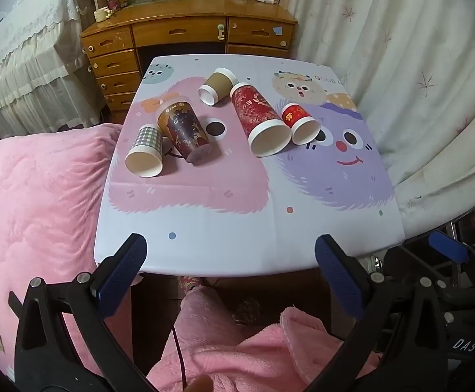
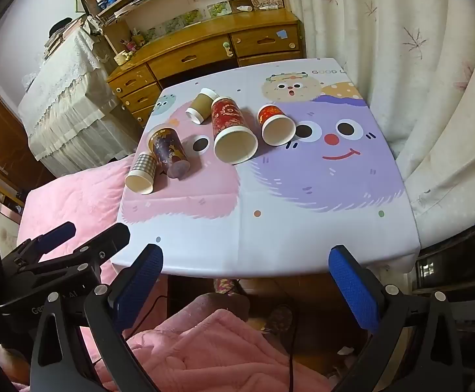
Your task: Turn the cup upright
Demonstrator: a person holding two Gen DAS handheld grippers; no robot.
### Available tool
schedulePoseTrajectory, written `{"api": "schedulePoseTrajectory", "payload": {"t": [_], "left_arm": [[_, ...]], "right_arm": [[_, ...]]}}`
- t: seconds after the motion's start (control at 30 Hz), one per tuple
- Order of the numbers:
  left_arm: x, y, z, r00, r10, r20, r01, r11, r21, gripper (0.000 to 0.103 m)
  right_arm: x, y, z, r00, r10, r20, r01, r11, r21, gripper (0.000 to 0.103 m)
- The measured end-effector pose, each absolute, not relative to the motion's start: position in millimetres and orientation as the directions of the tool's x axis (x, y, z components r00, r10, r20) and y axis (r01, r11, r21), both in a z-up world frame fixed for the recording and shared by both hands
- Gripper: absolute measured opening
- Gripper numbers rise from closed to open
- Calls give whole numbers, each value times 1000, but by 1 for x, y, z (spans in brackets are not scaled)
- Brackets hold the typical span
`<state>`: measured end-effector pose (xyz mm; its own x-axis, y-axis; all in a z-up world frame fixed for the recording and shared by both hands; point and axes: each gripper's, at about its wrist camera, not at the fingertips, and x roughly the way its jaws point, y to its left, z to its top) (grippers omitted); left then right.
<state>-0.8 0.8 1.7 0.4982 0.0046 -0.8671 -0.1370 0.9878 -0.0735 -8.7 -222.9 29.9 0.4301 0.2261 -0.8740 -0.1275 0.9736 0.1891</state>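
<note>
Cups lie on their sides on the table (image 1: 247, 228), five in all, none upright. On the left side, a checked cup (image 1: 146, 152) touches a dark patterned cup (image 1: 185, 132); the patterned one shows only its base, so its mouth is hidden. A brown cup (image 1: 216, 86) lies farther back, its far end cut off by its own body. A tall red cup (image 1: 258, 119) and a small red cup (image 1: 299, 122) lie side by side, touching, mouths toward the cameras. The print on the cups is too small to read.

The left gripper (image 1: 230, 254) hangs spread wide at the near table edge, holding nothing. The right gripper (image 2: 245, 263) is likewise spread wide and bare, well apart from the cups. The pink blanket (image 1: 38, 202) covers whatever lies left of the table, and the table legs are hidden beneath the cloth.
</note>
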Motion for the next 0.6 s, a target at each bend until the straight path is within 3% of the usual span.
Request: {"api": "schedulePoseTrajectory", "payload": {"t": [0.6], "left_arm": [[-3, 0, 1, 496, 9, -869, -139, 988, -69, 102]], "right_arm": [[-9, -223, 30, 431, 224, -874, -127, 974, 187, 103]]}}
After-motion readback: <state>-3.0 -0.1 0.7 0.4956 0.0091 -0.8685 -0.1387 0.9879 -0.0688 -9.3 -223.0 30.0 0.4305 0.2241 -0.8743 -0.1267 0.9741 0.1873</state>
